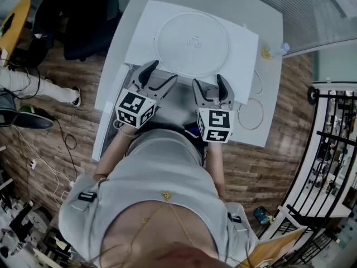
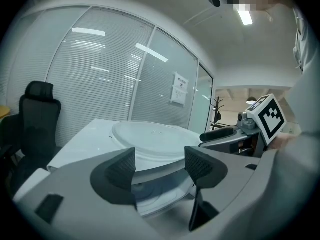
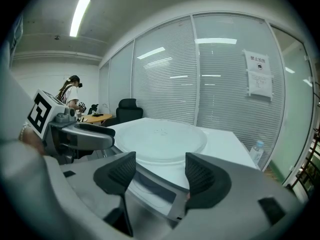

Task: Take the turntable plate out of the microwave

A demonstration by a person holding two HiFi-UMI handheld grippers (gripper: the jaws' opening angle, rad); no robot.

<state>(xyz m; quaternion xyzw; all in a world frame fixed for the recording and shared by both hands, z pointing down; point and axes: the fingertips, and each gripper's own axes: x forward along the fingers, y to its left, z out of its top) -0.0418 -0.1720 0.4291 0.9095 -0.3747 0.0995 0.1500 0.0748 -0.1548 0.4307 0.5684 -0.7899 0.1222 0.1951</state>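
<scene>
The clear glass turntable plate [image 1: 192, 39] lies flat on top of the white microwave [image 1: 245, 54], outside it. It shows ahead of the jaws in the left gripper view [image 2: 150, 136] and in the right gripper view [image 3: 162, 136]. My left gripper [image 1: 160, 74] [image 2: 160, 166] is open at the microwave's front edge, just short of the plate's near rim, holding nothing. My right gripper [image 1: 209, 82] [image 3: 160, 171] is open beside it, also empty. The microwave's windowed front [image 3: 150, 189] shows below the plate.
The microwave stands on a white table [image 1: 270, 105]. Two thin rings [image 1: 251, 113] lie on the table to the right, with a small bottle [image 1: 281, 49] behind them. A black office chair [image 1: 83, 21] stands at the far left. A glass wall with blinds [image 3: 220, 84] is behind.
</scene>
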